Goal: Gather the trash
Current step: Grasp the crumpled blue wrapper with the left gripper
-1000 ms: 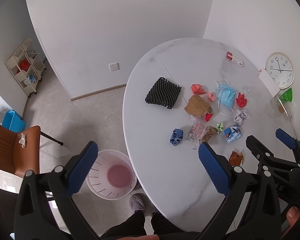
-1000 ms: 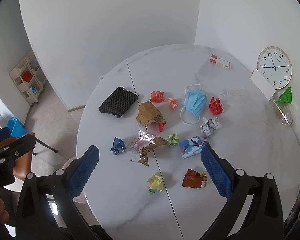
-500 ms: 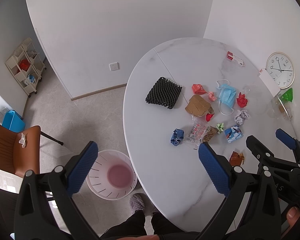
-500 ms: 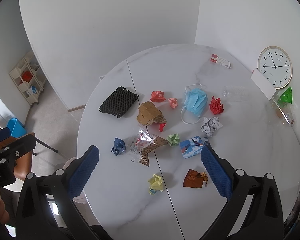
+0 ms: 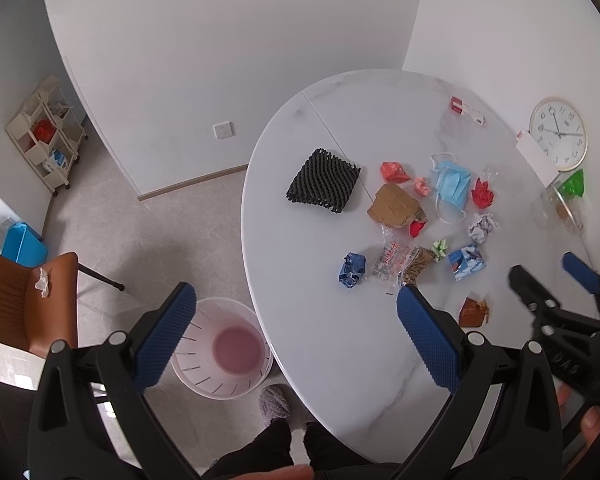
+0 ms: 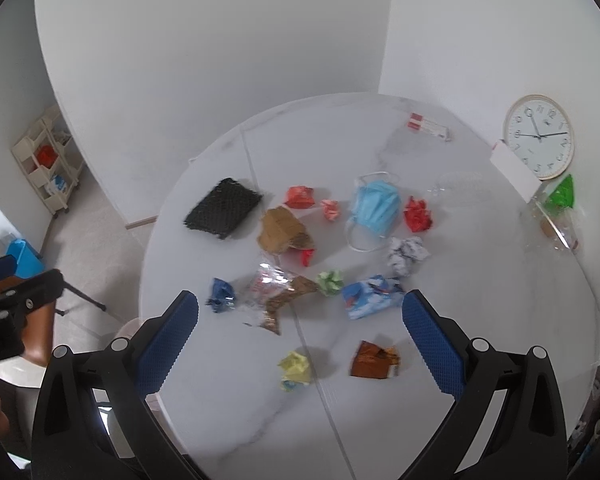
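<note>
You are holding both grippers above the table with nothing collected so far, as far as these views show. Starting at the left, the pink-bottomed bin (image 5: 222, 350) is sitting on the floor just beside the table (image 5: 300, 340) edge, and it is looking empty. Your left gripper (image 5: 296, 336) is hovering over that edge with its jaws spread wide and nothing between them. Moving right across the tabletop, the black mesh pad (image 6: 222, 213) is lying apart from the rest, then the blue crumpled wrapper (image 6: 221, 294), the clear snack bag (image 6: 278, 294) and the brown cardboard scrap (image 6: 284, 230) are clustering near the middle. The yellow paper ball (image 6: 295, 369) and the brown foil wrapper (image 6: 374, 359) are lying nearest to your right gripper (image 6: 300, 336), which is also gaping open and empty, hanging above them without touching. Further right, the blue face mask (image 6: 376, 207), the red crumpled paper (image 6: 418, 214), the grey paper ball (image 6: 407, 254) and the blue printed packet (image 6: 370, 295) are waiting too. At the far right, a clock (image 6: 539, 137) is leaning against the wall, probably not trash. Judging by this, you are at the very start: every piece is yet to be picked up and dropped in the bin.
</note>
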Motion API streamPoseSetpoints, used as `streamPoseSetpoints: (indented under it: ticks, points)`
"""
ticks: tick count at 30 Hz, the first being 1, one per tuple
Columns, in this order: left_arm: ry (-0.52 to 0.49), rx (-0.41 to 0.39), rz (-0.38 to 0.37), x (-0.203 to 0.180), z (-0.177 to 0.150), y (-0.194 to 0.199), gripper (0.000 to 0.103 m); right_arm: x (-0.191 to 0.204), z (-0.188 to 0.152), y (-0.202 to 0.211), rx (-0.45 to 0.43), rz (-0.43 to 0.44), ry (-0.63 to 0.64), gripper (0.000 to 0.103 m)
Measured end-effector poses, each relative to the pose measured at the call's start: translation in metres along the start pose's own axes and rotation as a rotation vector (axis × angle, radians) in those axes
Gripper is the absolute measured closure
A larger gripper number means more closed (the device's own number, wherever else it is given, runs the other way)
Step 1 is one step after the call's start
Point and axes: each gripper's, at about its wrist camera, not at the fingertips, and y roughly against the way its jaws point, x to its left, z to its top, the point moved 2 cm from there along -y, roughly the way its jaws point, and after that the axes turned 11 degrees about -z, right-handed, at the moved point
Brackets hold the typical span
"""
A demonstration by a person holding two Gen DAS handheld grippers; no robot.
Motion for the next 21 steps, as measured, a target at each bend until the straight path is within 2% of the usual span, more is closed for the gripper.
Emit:
streamPoseSetpoints:
  ticks: [3,7,12,18,21]
  points:
    - [-0.051,0.017,-0.01,-0.005,-0.003,-0.014,0.006,-0.021,-0.011,-0.008,0.023,-0.009,-0.024,0.002]
    - [-0.176,0.04,-0.039,-0.02,-0.014,-0.043,0.006,-0.05,-0.032,-0.024,0.075,-0.031,-0.067,0.002]
    - [-0.207,0.131,-0.075,-0.023,-0.025,-0.094,0.007,-0.074,-0.064,-0.047,0.152,-0.002,-0.13,0.002]
    - [-0.219,0.182,-0.108,-0.026,-0.019,-0.156,0.009,-0.065,-0.093,-0.068,0.212,0.01,-0.098,0.003]
    - [-0.263,0.224,-0.109,-0.032,-0.013,-0.19,0.018,-0.055,-0.103,-0.077,0.236,0.038,-0.086,0.009]
